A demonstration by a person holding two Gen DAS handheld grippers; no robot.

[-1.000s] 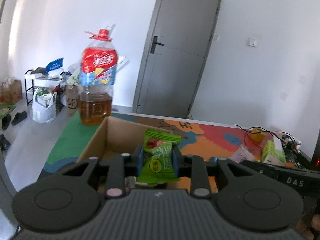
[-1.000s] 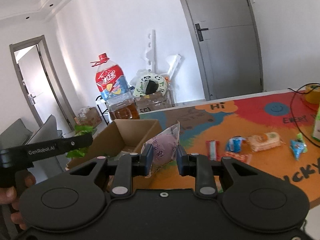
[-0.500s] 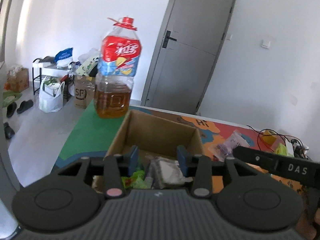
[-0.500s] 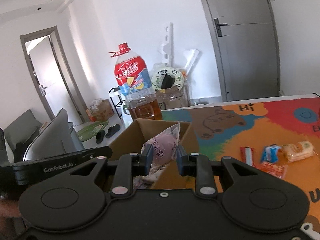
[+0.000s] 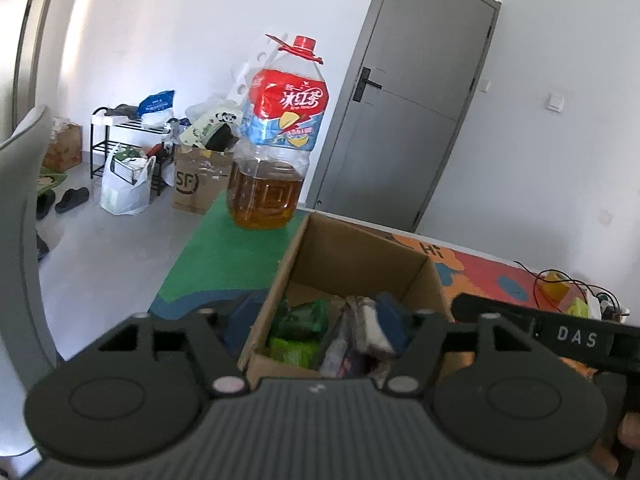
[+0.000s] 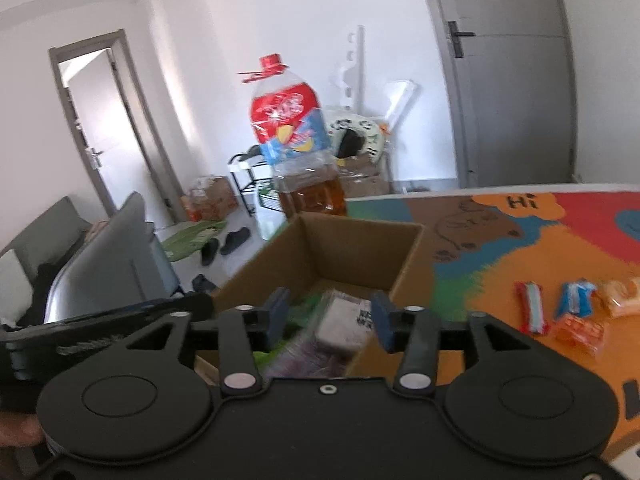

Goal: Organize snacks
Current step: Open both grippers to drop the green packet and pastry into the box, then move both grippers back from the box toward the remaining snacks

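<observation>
Both tools hang over the open brown cardboard box [image 5: 362, 264] at the near left end of the colourful printed worktop [image 6: 500, 248], their jaws having just been opening. The left tool [image 5: 316, 316] stands released, its near-left blue pad outside the box wall and the other over the heap inside; nothing is pinched between them, and the green foil snack packet [image 5: 304, 318] lies loose among other wrappers on the box floor. The right tool [image 6: 328, 314] is likewise released, its blue pads clear on either side of the pale purple snack pouch [image 6: 340, 326], which appears blurred below them inside the box, seemingly dropping or just landed. A large clear plastic jug of amber tea with a red label and cap [image 5: 276, 152] stands just beyond the box's far wall. The snacks left to sort, a red-and-white striped stick packet [image 6: 530, 306], a blue wrapper [image 6: 576, 298] and an orange packet [image 6: 580, 330], lie in a loose row on the worktop to the right of the box, the stick's long axis running roughly near to far. They sit on the right tool's side, so the right hand looks the nearer for the next pick, a sideways reach to the right away from the box.
</observation>
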